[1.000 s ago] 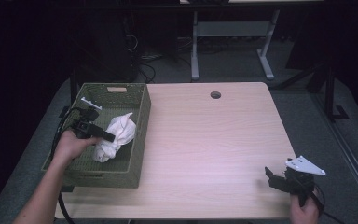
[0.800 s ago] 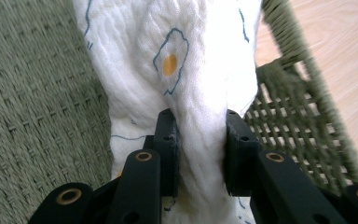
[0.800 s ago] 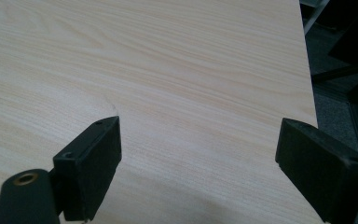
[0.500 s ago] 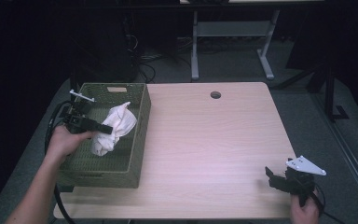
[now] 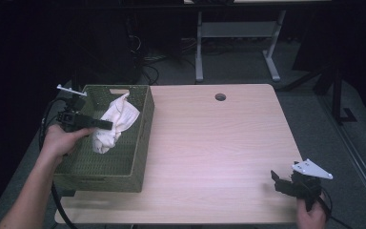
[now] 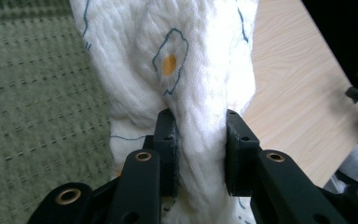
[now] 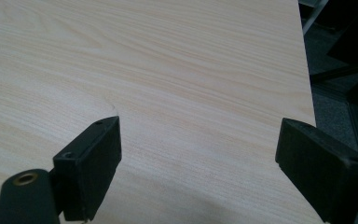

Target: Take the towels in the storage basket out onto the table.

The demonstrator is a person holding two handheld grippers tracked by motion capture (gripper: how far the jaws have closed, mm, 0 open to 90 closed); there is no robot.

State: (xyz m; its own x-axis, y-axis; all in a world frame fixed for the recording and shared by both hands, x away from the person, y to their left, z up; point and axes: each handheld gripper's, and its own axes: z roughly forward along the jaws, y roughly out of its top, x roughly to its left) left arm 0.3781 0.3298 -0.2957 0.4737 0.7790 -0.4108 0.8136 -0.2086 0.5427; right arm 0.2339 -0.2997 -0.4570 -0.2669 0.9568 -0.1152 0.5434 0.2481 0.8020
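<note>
Cloth (image 5: 113, 123), white with thin blue outlines and an orange spot, is clamped between the pads of my left tongs (image 6: 198, 154) and hangs bunched above the inside of the green woven basket (image 5: 124, 171). Basket sits at the left edge of the wooden surface (image 5: 219, 143). My right tongs (image 5: 275, 180) rest near the surface's right front corner, well apart from the basket, jaws spread wide with bare wood between them.
</note>
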